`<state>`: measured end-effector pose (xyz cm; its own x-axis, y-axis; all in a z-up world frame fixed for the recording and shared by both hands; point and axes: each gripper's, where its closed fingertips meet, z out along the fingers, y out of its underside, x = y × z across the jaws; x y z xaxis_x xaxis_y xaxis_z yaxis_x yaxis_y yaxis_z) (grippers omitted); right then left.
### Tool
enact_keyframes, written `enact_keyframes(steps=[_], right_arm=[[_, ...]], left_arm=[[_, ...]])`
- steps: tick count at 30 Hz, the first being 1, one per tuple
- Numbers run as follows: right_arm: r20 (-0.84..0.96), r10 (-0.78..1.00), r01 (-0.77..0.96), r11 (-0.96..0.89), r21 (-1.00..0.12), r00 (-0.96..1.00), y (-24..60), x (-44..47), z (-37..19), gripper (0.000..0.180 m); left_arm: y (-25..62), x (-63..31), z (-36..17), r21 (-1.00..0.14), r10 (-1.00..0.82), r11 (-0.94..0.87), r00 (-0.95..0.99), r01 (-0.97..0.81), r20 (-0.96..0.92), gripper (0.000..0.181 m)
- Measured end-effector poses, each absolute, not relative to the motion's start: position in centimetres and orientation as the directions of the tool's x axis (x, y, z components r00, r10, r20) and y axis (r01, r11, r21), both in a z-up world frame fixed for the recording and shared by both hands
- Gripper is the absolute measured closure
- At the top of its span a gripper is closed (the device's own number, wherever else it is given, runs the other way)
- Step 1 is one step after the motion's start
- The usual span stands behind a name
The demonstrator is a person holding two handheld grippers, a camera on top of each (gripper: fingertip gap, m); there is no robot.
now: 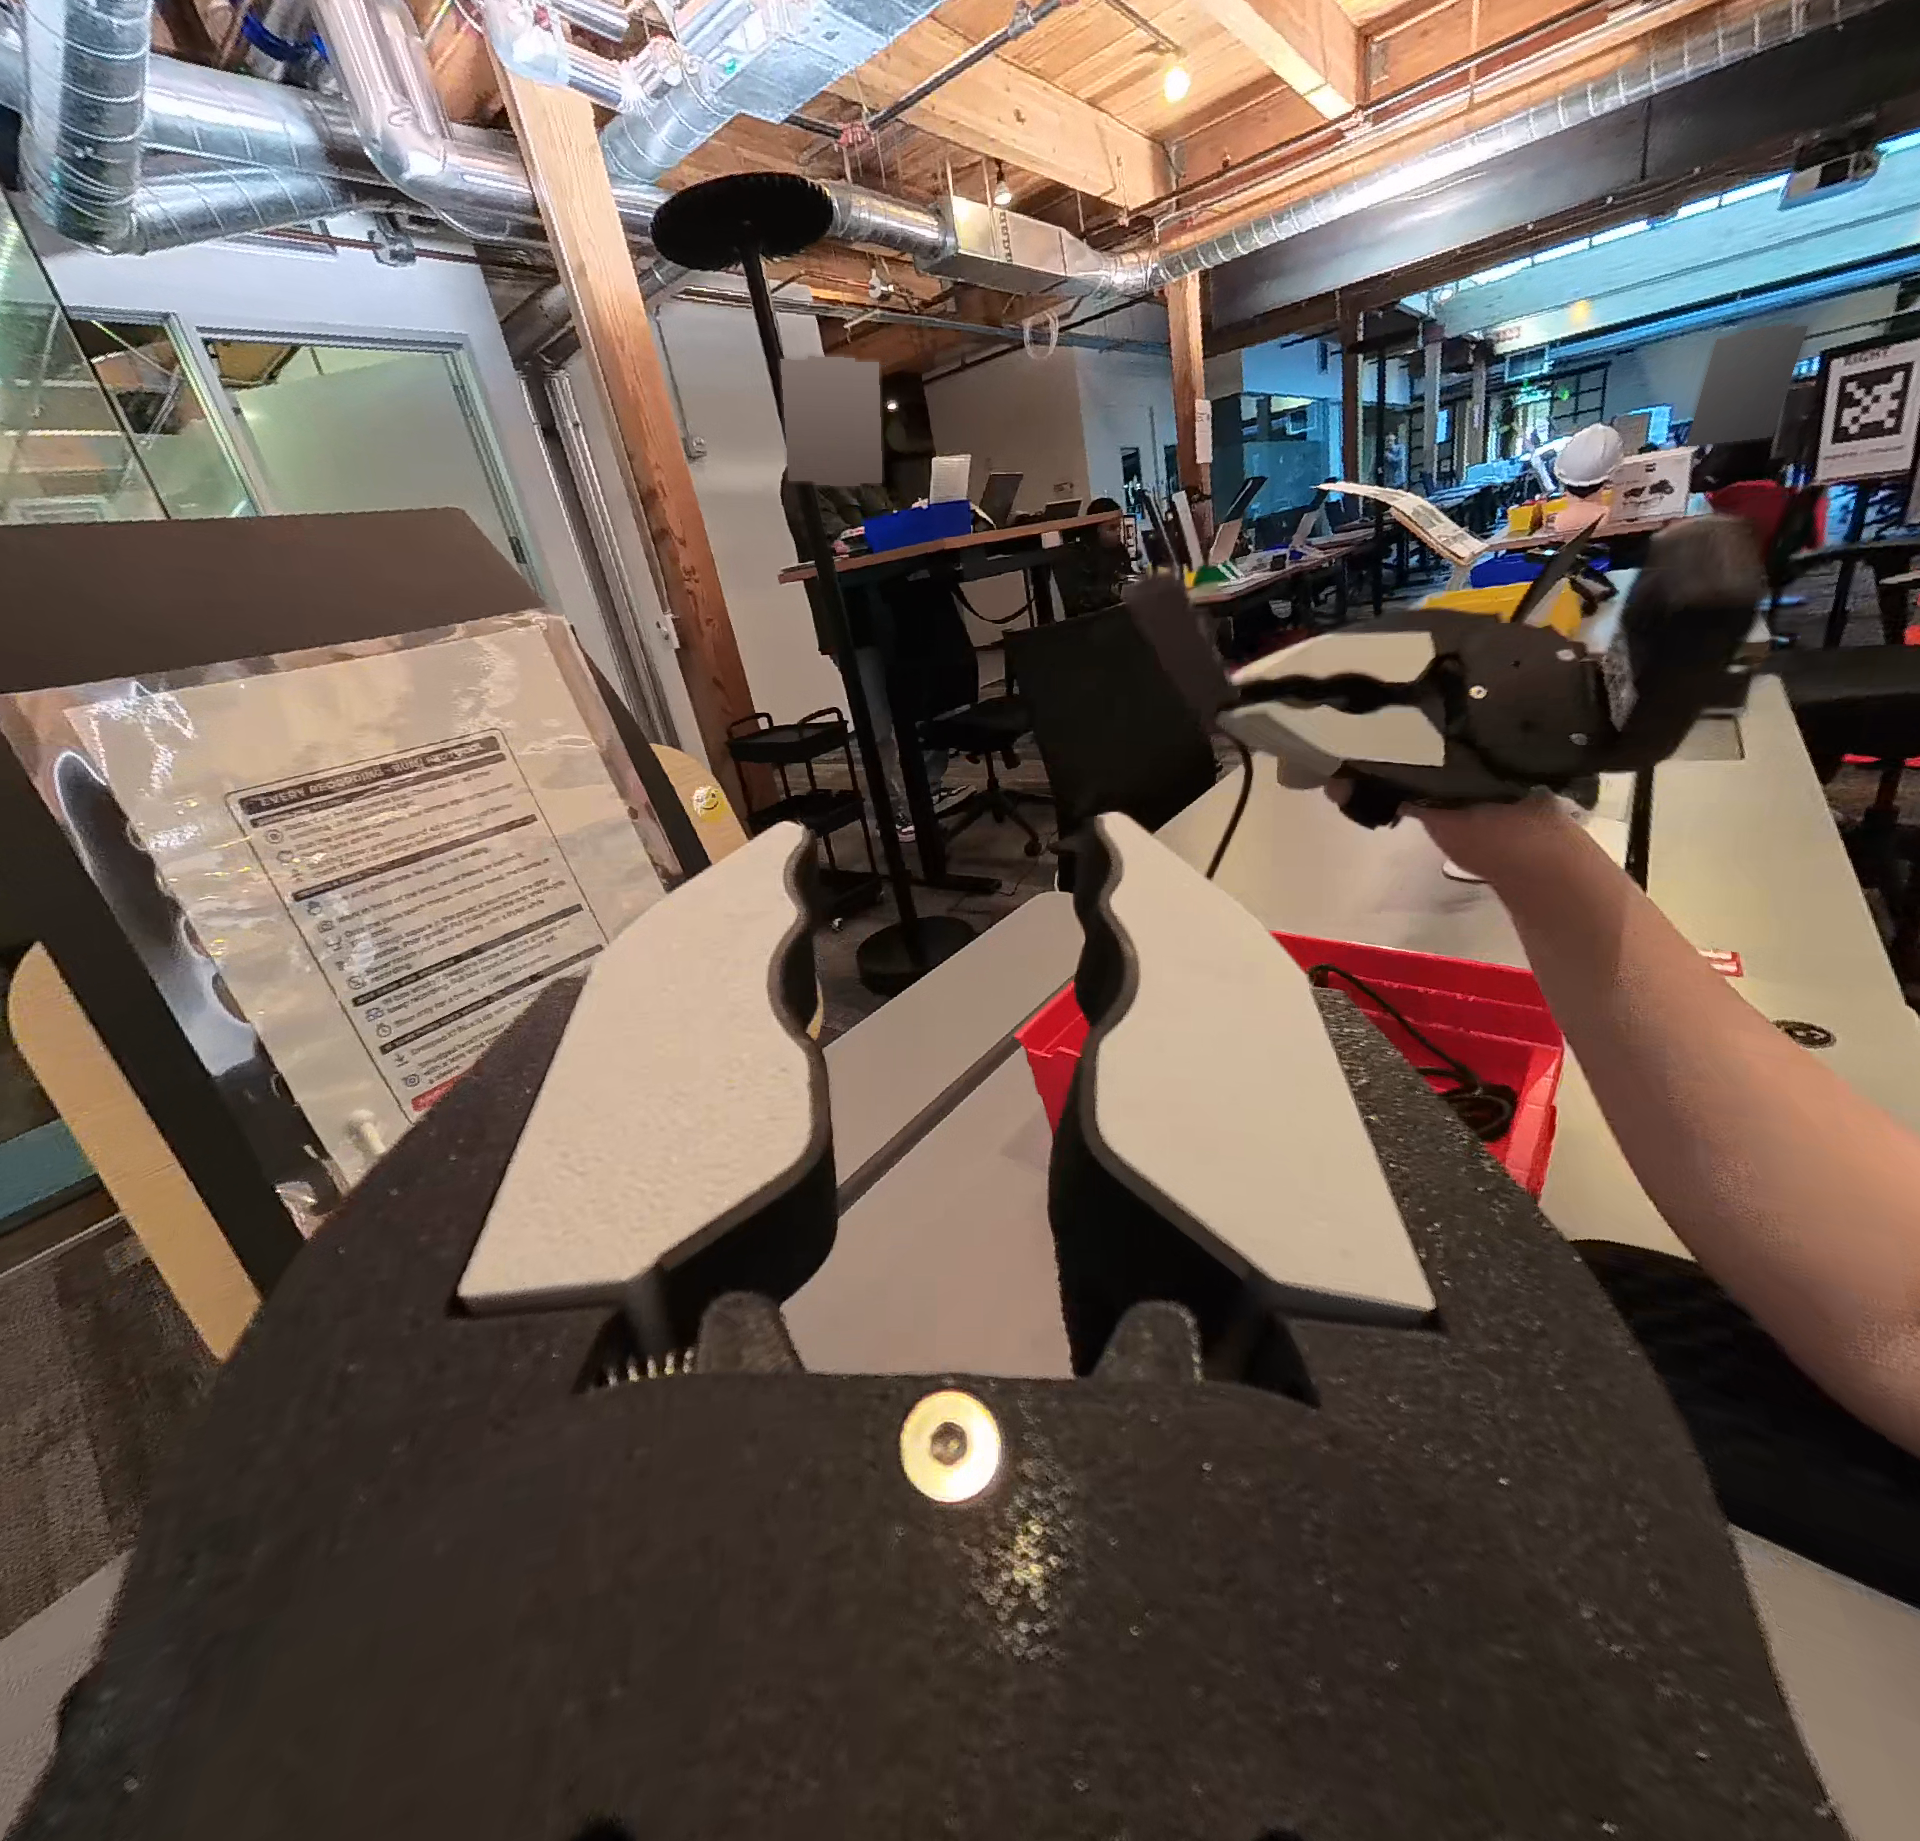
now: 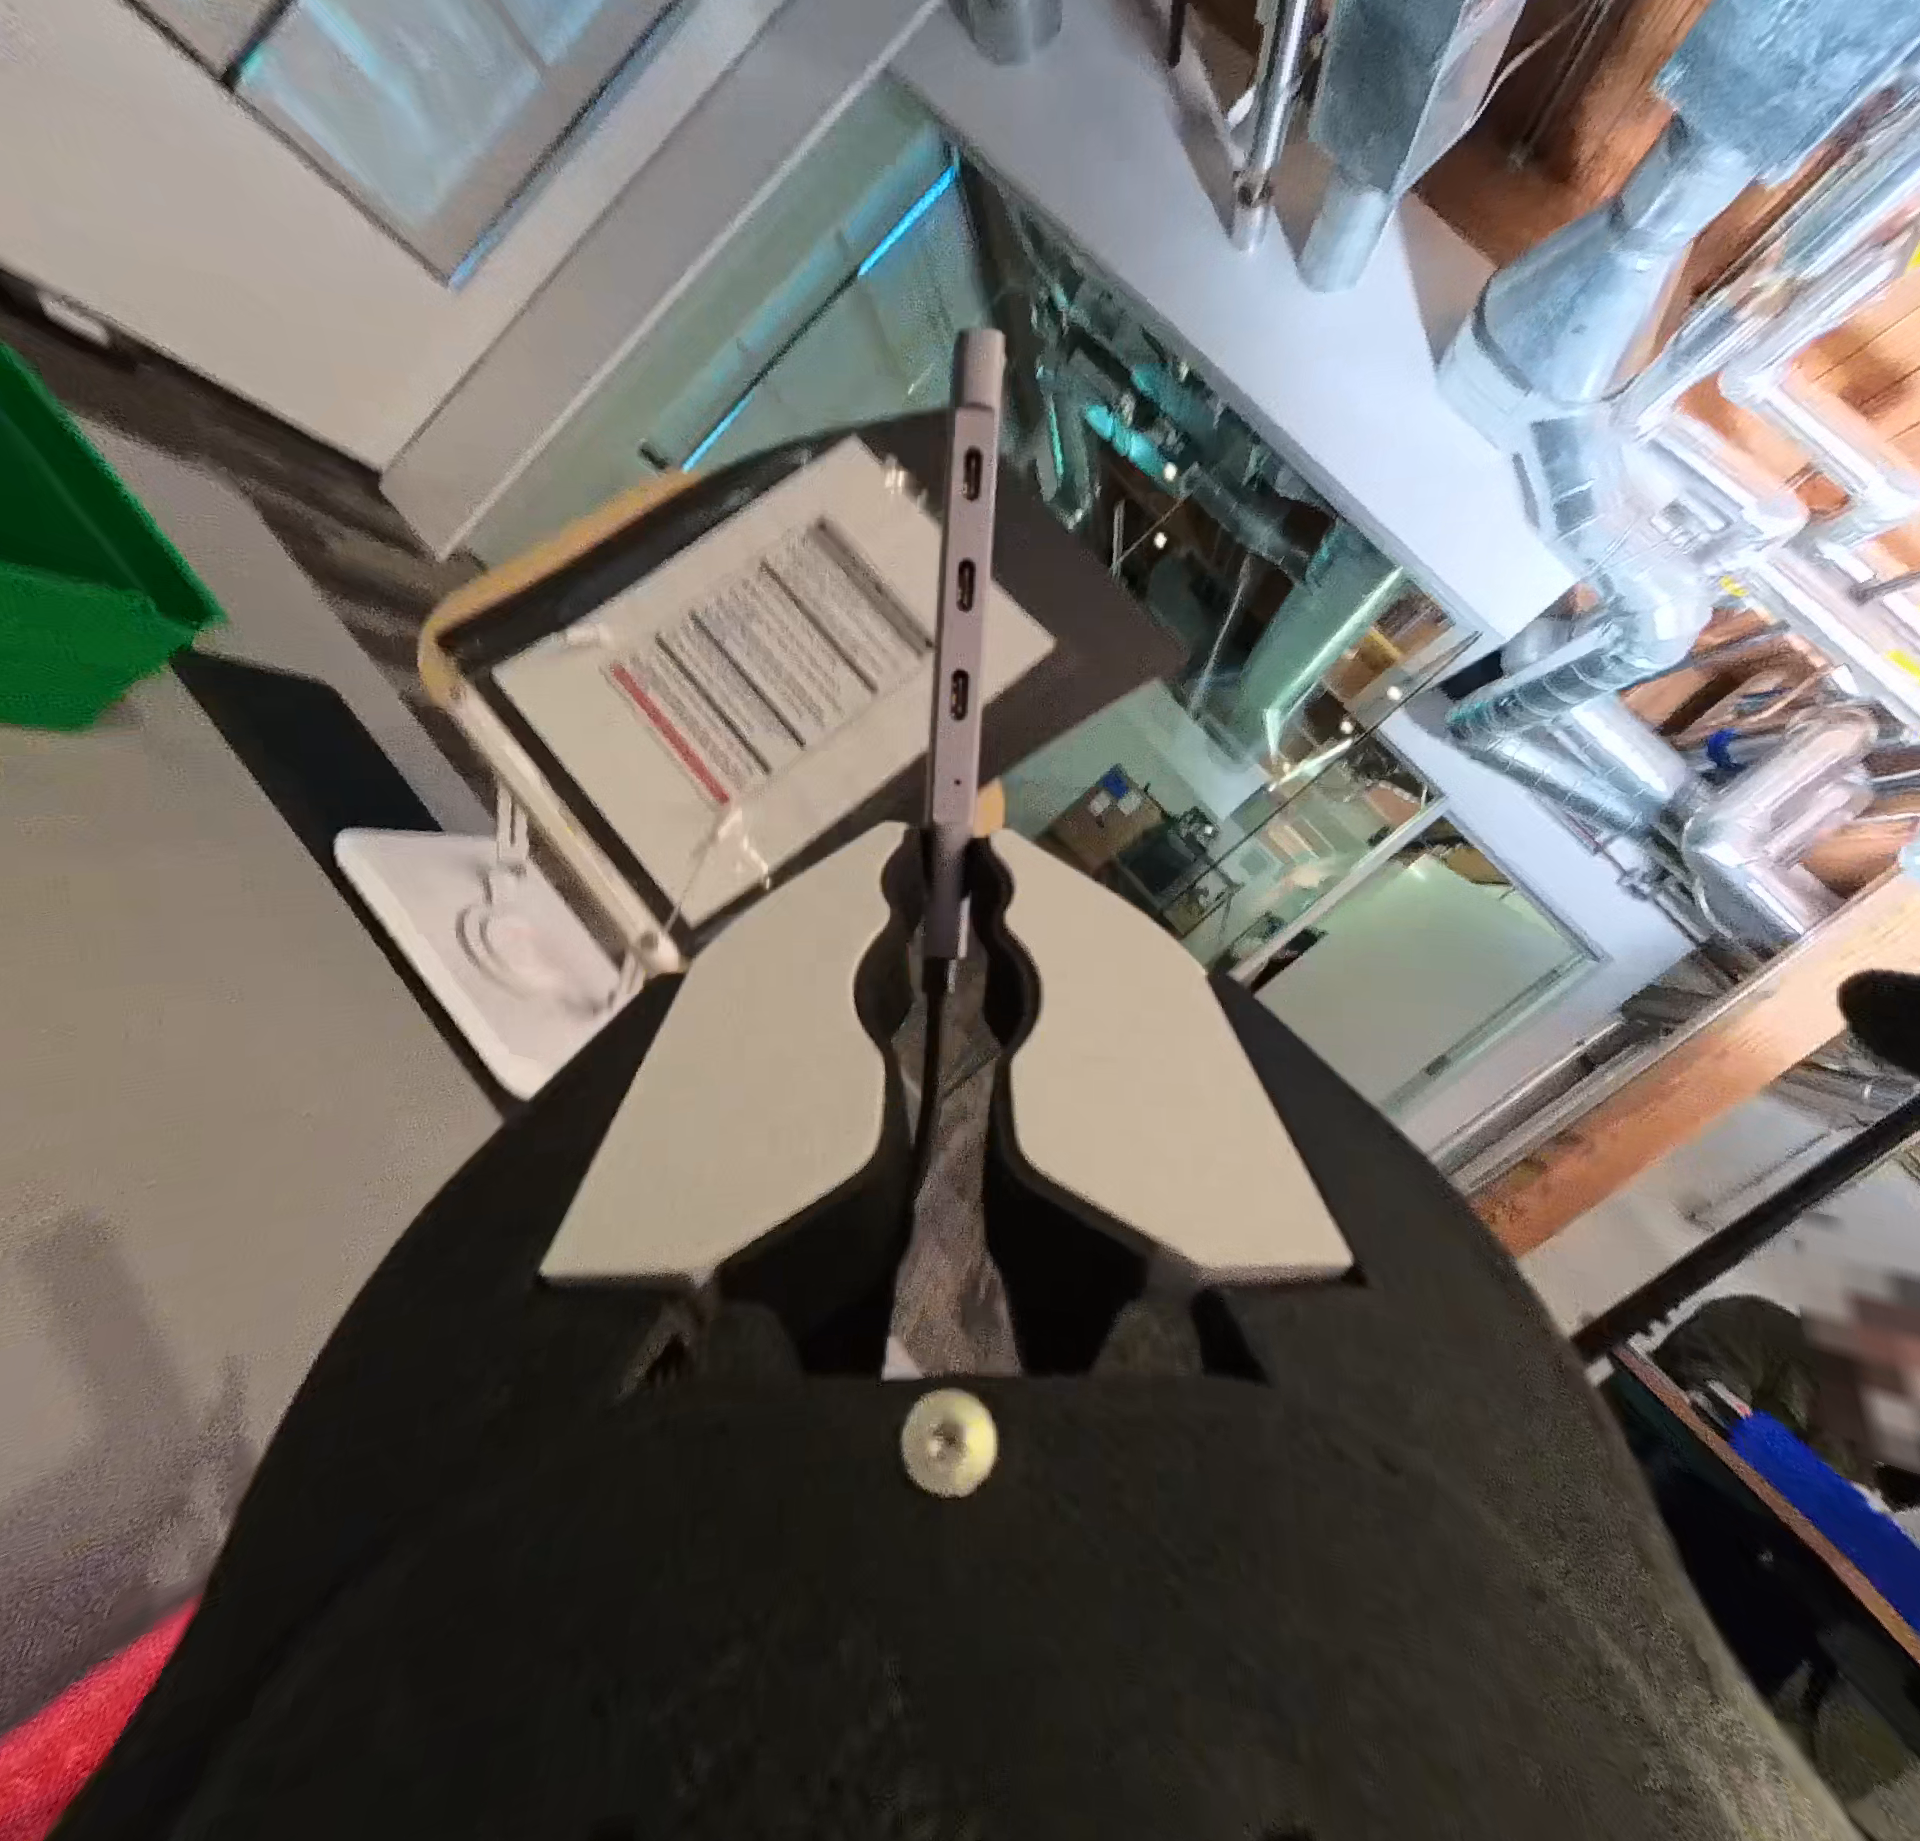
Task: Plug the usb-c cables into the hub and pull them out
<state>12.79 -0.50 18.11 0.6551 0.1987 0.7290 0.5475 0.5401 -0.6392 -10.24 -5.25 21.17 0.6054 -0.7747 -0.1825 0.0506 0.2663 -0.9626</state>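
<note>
My right gripper (image 2: 948, 846) is shut on the near end of a slim grey hub (image 2: 961, 596), which sticks straight out from the fingertips and shows three empty USB-C ports along its edge. In the left wrist view the right gripper (image 1: 1231, 716) is held up in the air by a hand, with the hub (image 1: 1174, 648) as a dark slab at its tip and a thin black cable (image 1: 1236, 815) hanging below it. My left gripper (image 1: 940, 846) is open and empty, raised above the table. A coiled black cable (image 1: 1475, 1100) lies in the red bin (image 1: 1517, 1074).
A white table (image 1: 1714, 908) runs to the right, under the red bin. A laminated instruction sheet on a stand (image 1: 395, 887) stands at the left and also shows in the right wrist view (image 2: 769, 648). A green bin (image 2: 62, 596) is at the left. A black floor lamp (image 1: 831, 586) stands beyond. Across from one pair of fingers to the other is roughly 25 cm.
</note>
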Motion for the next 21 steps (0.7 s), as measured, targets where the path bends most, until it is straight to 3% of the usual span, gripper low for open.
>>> enact_keyframes(steps=[5,10,15,18,21], right_arm=[[0.711,0.366,0.657,0.281,-0.700,0.601,3.7,19.0,10.4,0.170],[0.551,0.520,0.678,-0.076,-0.731,0.652,6.6,23.6,1.9,0.170],[0.514,0.614,0.789,-0.346,-0.507,0.599,7.7,25.5,-5.9,0.170],[0.521,0.591,0.785,-0.407,-0.467,0.616,8.5,26.1,-6.9,0.168],[0.558,0.482,0.735,-0.379,-0.563,0.676,8.3,26.9,-2.9,0.151]], left_arm=[[-5.1,-10.2,20.8,-0.965,-0.773,0.260,0.605,0.027,-0.192,0.136],[-5.0,-10.3,20.7,-0.967,-0.772,0.256,0.606,0.020,-0.192,0.137],[-4.7,-10.3,20.4,-0.970,-0.770,0.243,0.609,0.001,-0.192,0.136],[-4.5,-10.6,20.1,-0.972,-0.760,0.235,0.619,-0.023,-0.198,0.136],[-3.5,-12.3,19.4,-0.976,-0.706,0.195,0.677,-0.096,-0.208,0.131]])
